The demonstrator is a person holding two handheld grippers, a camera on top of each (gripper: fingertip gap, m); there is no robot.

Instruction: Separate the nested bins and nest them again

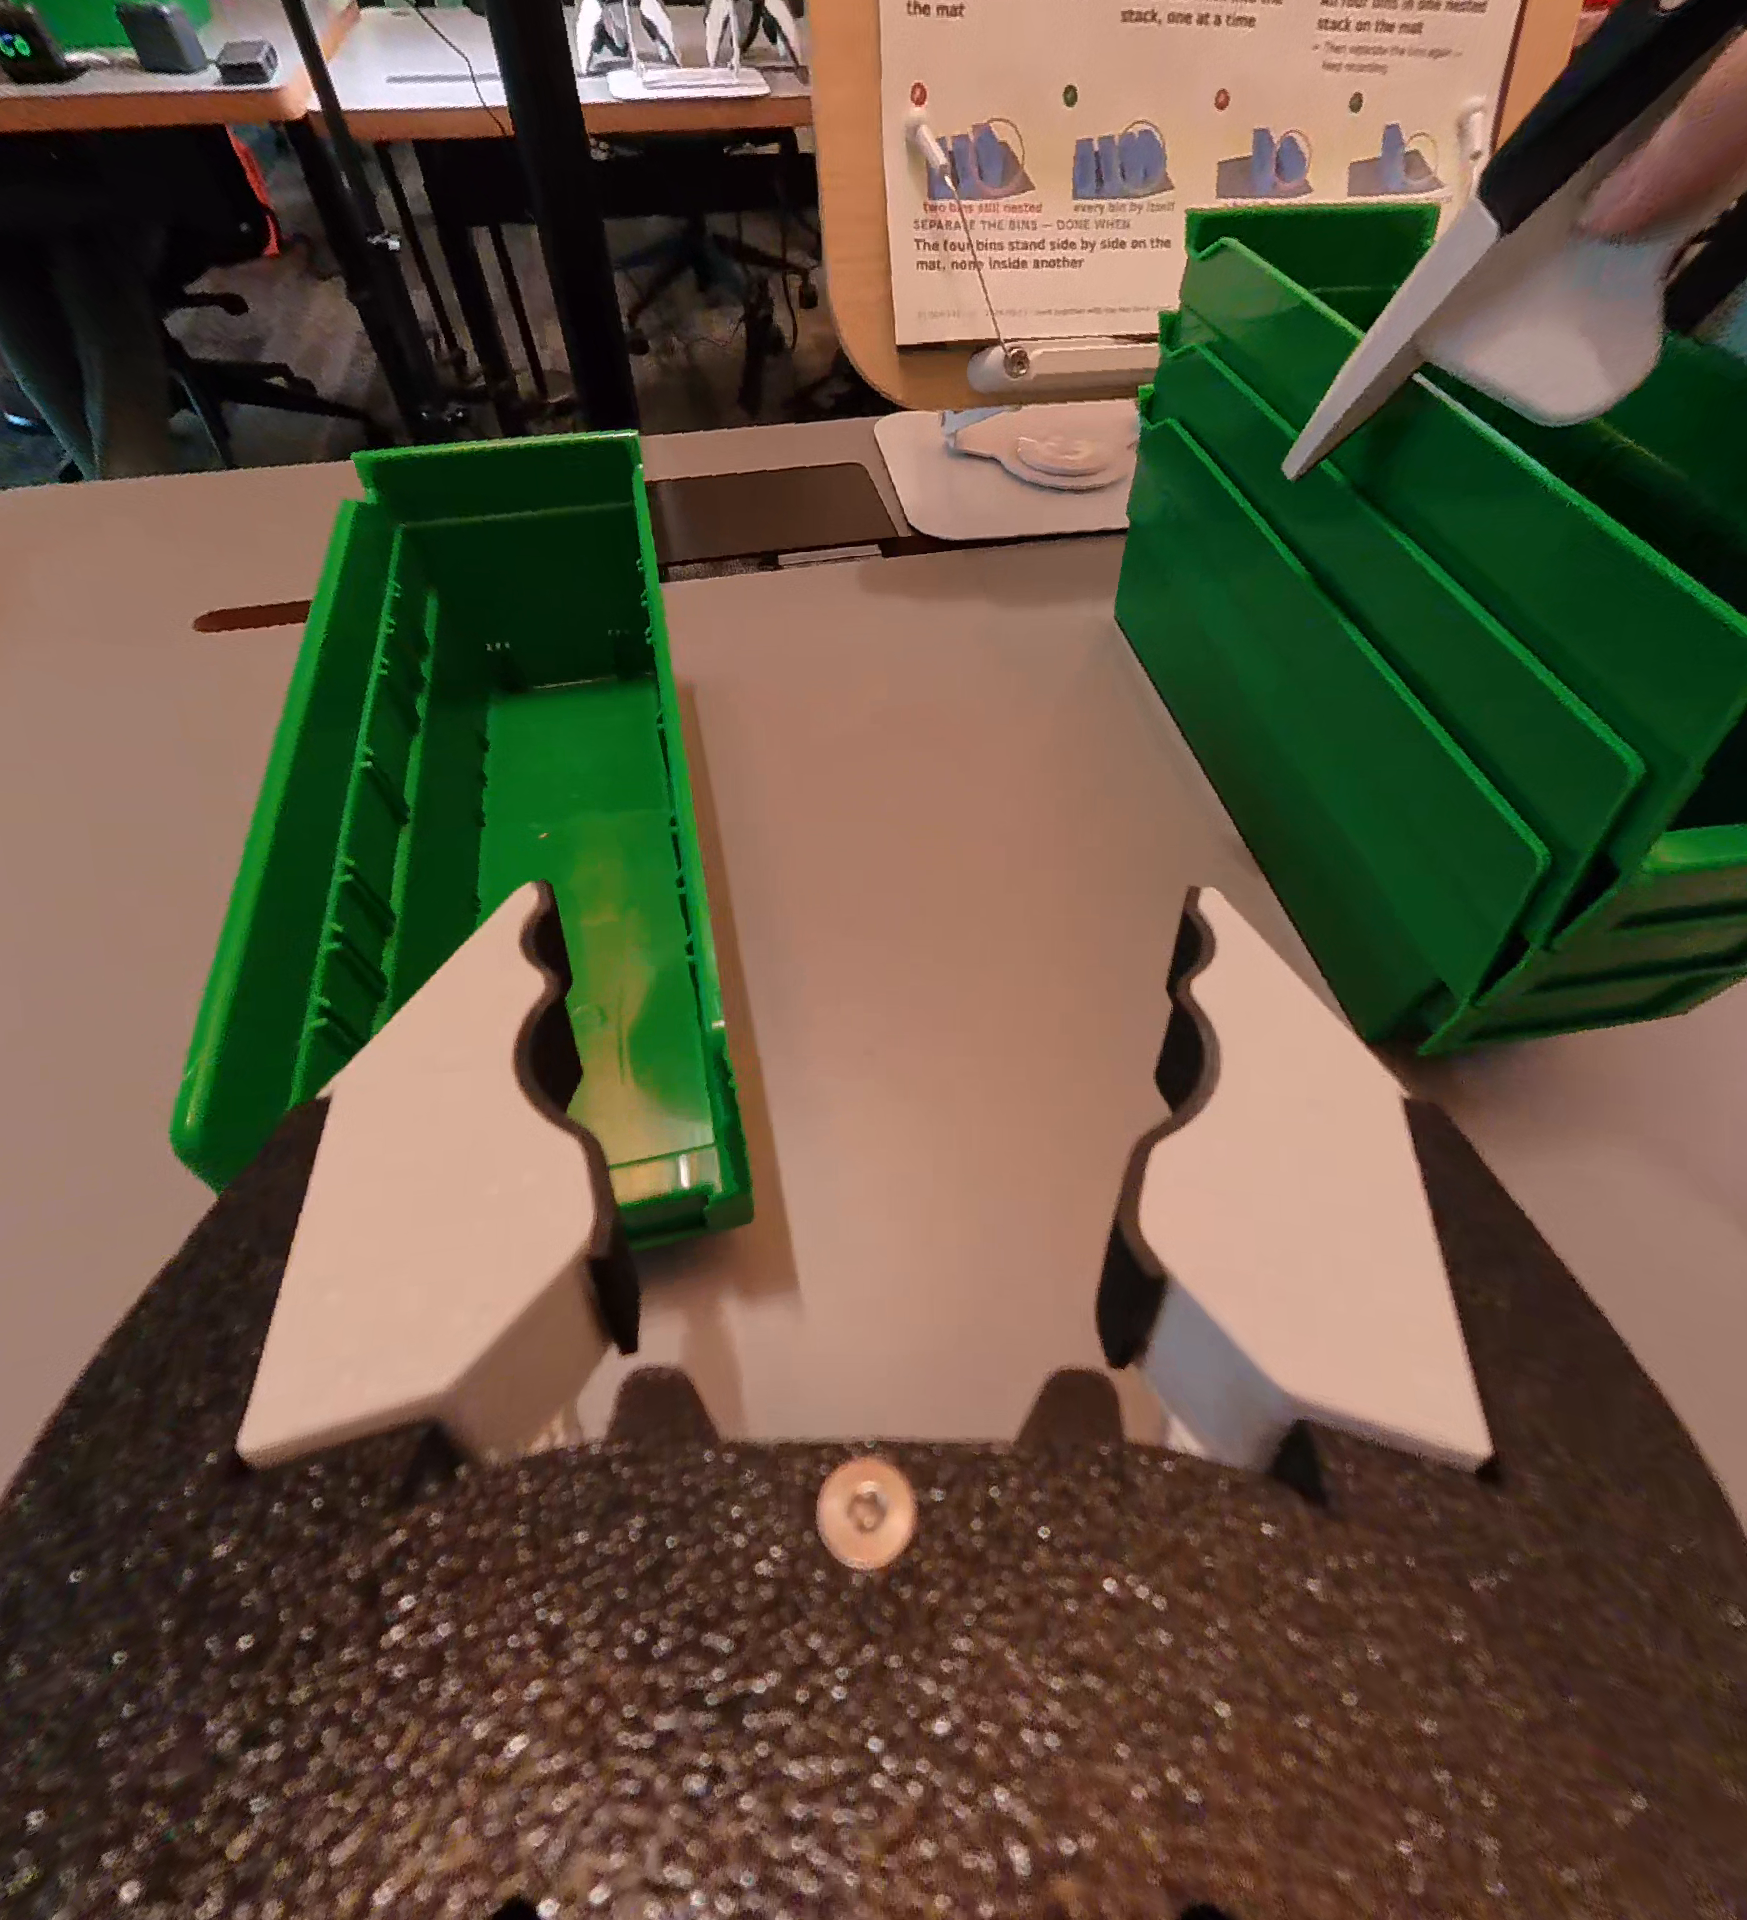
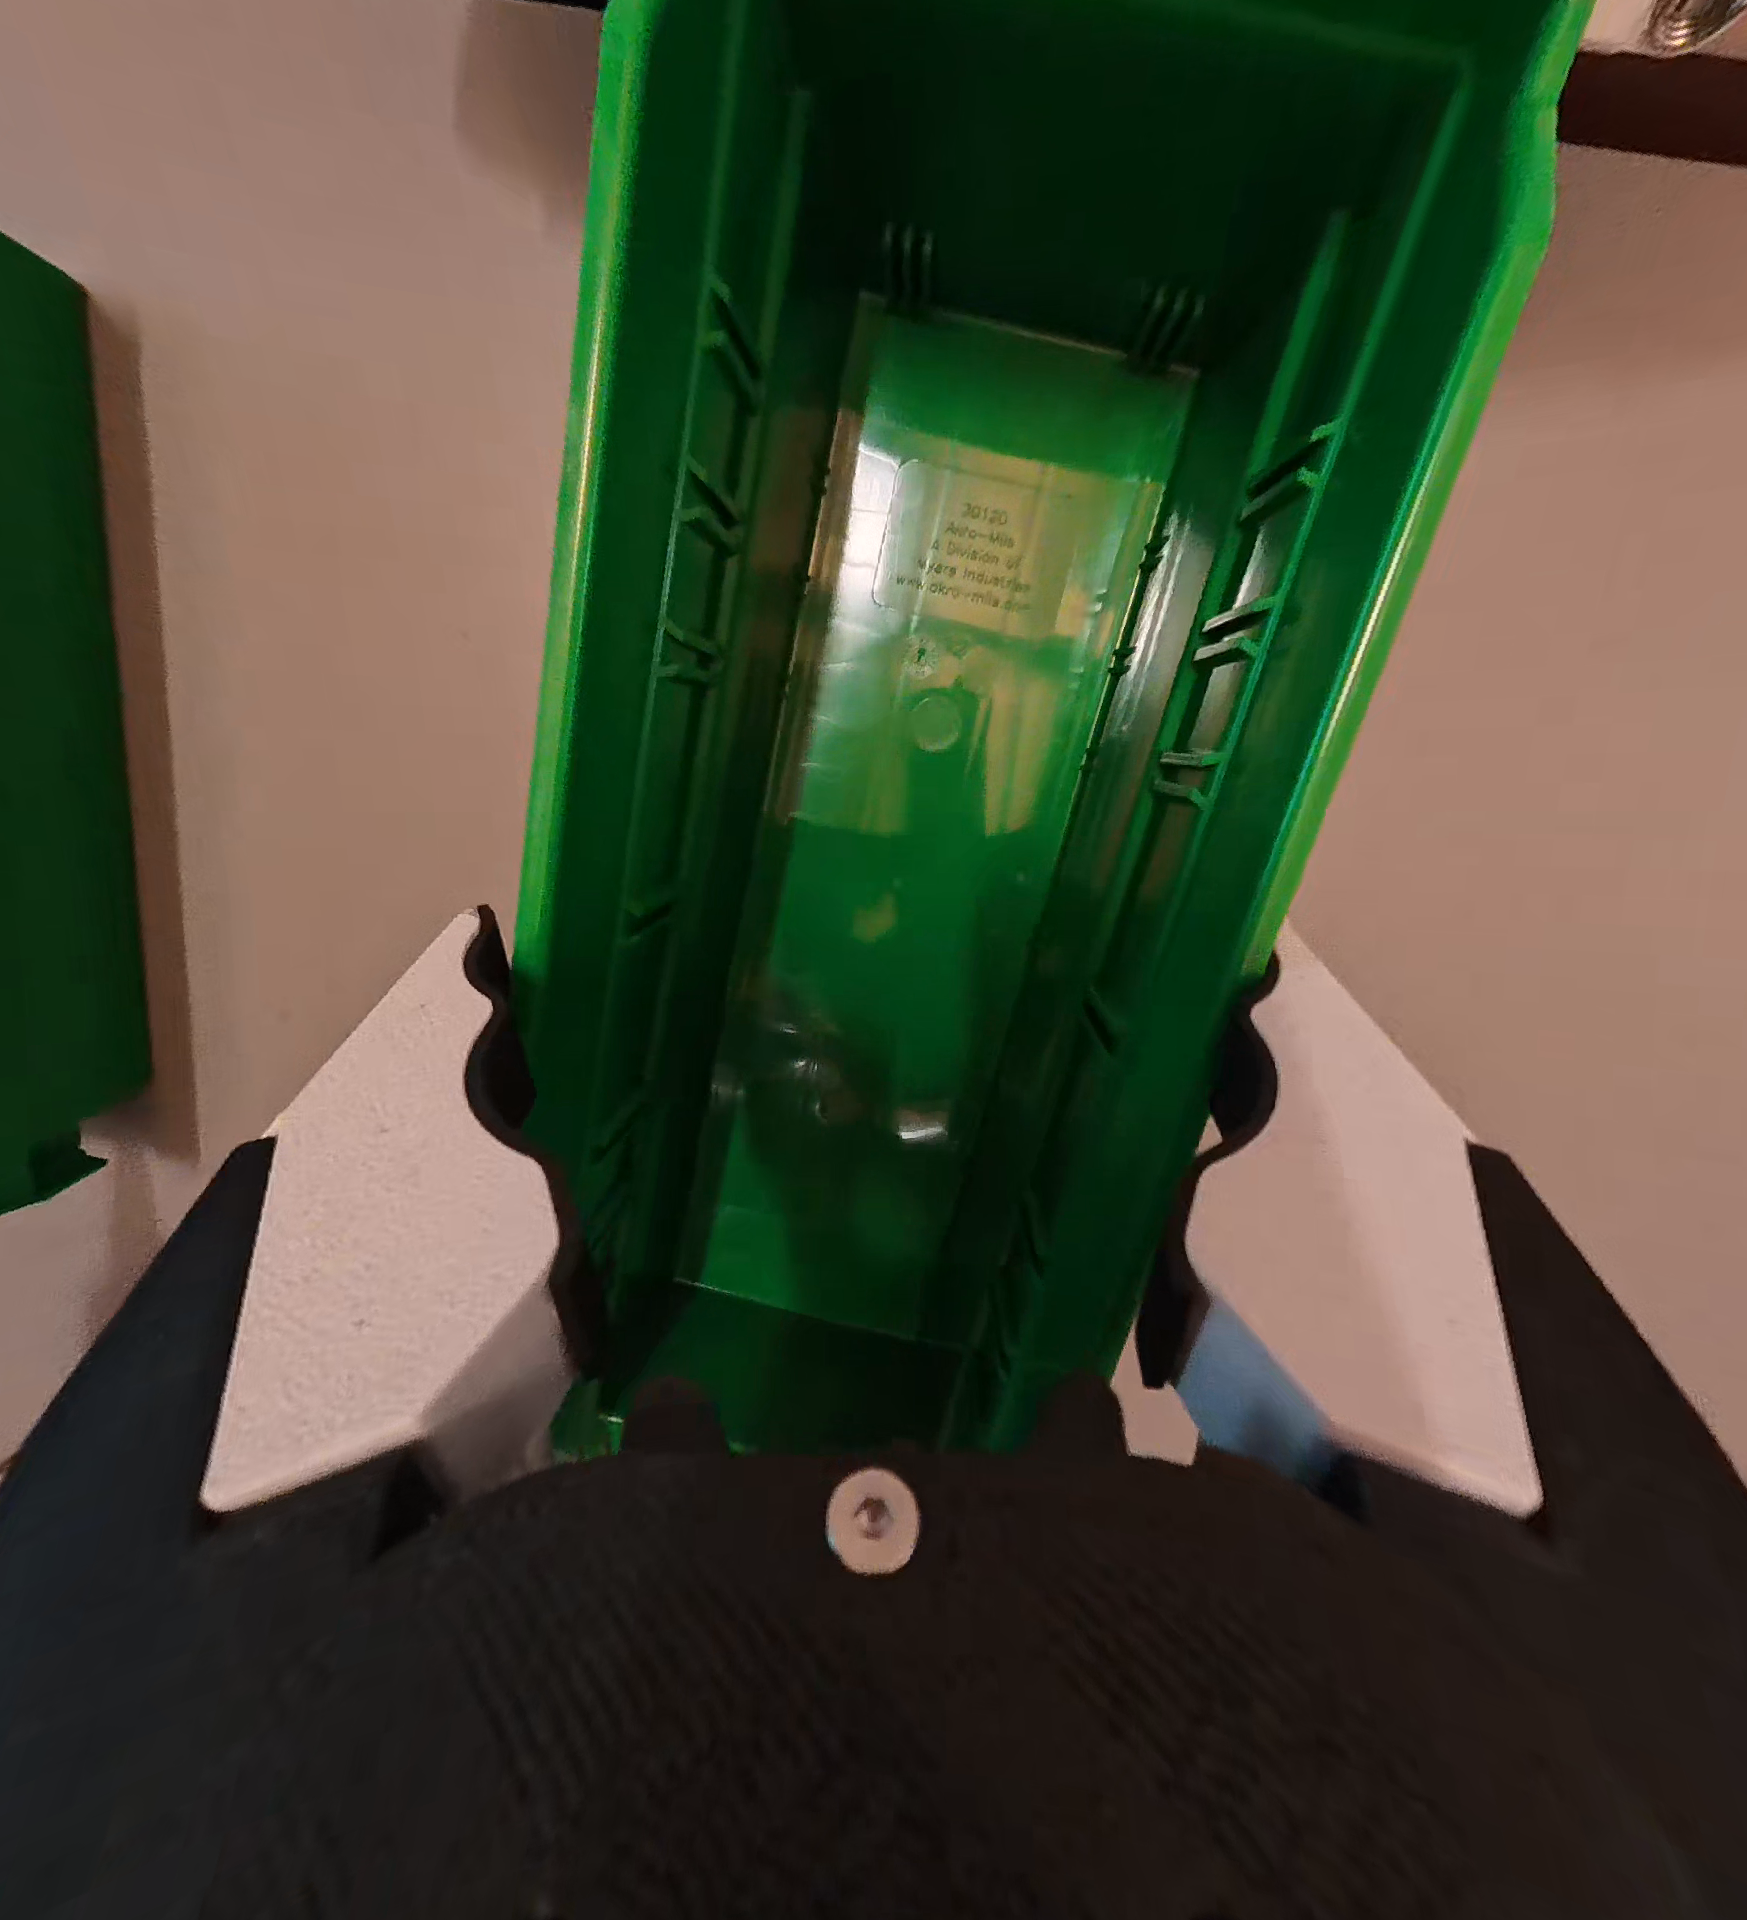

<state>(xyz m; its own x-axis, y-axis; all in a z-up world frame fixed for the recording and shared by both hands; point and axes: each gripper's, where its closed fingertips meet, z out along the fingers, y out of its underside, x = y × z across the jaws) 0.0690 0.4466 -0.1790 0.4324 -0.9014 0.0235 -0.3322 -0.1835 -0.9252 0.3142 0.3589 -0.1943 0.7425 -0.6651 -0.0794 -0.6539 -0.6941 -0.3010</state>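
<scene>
Plainly, bare table (image 1: 931, 831) separates the single bin (image 1: 495, 831) at left from the nested stack (image 1: 1471, 675) at right. The left gripper (image 1: 864, 1039) gapes, empty; the right gripper (image 2: 874, 1091) clamps the top bin (image 2: 1004, 623), whose inside only its own view shows.

Soft, even indoor light falls from above, warm in tone. The bench (image 1: 900, 831) ahead of the left claw (image 1: 864, 1112) carries only faint shadows. Glare whitens the floor of the bin (image 2: 1004, 675) between the right claw (image 2: 874, 1122) fingers. Wide-angle bending curves the edges; the room far beyond the left claw is dimmer and soft.
</scene>
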